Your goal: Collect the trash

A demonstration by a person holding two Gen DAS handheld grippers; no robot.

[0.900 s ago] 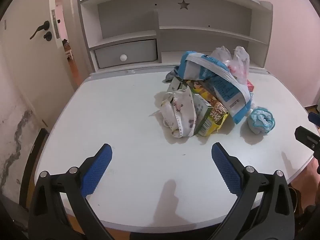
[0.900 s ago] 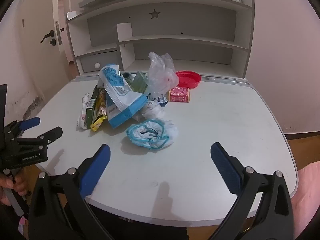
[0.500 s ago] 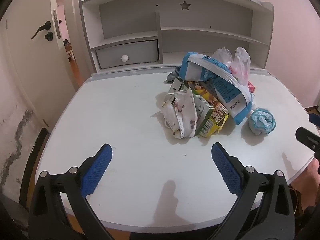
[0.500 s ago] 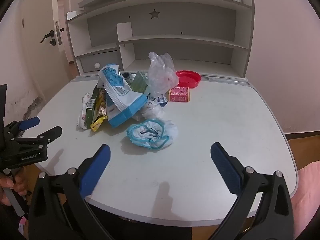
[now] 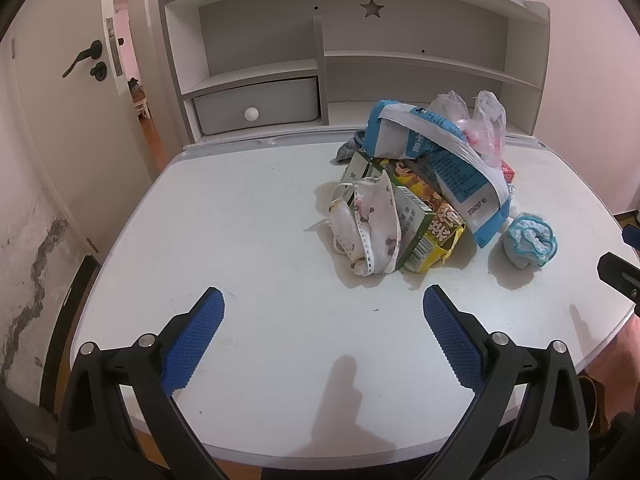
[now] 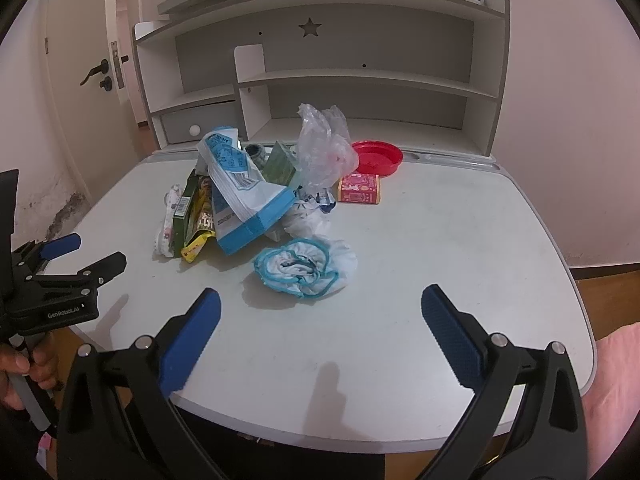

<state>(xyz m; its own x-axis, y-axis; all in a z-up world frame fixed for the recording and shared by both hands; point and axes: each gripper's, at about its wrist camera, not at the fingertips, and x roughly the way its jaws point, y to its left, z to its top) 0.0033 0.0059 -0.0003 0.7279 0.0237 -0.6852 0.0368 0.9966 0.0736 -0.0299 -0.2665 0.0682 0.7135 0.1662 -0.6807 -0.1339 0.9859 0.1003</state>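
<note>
A heap of trash lies on the white desk (image 5: 248, 240): a crumpled face mask (image 5: 370, 232), a green carton (image 5: 416, 224), a yellow snack wrapper (image 5: 444, 236), a blue-and-white pouch (image 5: 444, 164) and a clear plastic bag (image 5: 486, 120). A balled white cloth with a blue rim (image 6: 306, 266) rests apart, in front of the heap. My left gripper (image 5: 322, 340) hangs open over the desk's near edge, short of the mask. My right gripper (image 6: 320, 338) is open too, just short of the balled cloth. Nothing is between either pair of fingers.
A red box (image 6: 359, 188) and a red lid (image 6: 377, 158) lie behind the heap. A shelf unit (image 6: 352, 80) with a small drawer (image 5: 256, 106) stands at the desk's back. A door (image 5: 60, 92) is at the left. A hand (image 6: 18, 364) holds the left gripper's handle.
Both grippers stay open and almost still; the left view has crept slightly toward the heap.
</note>
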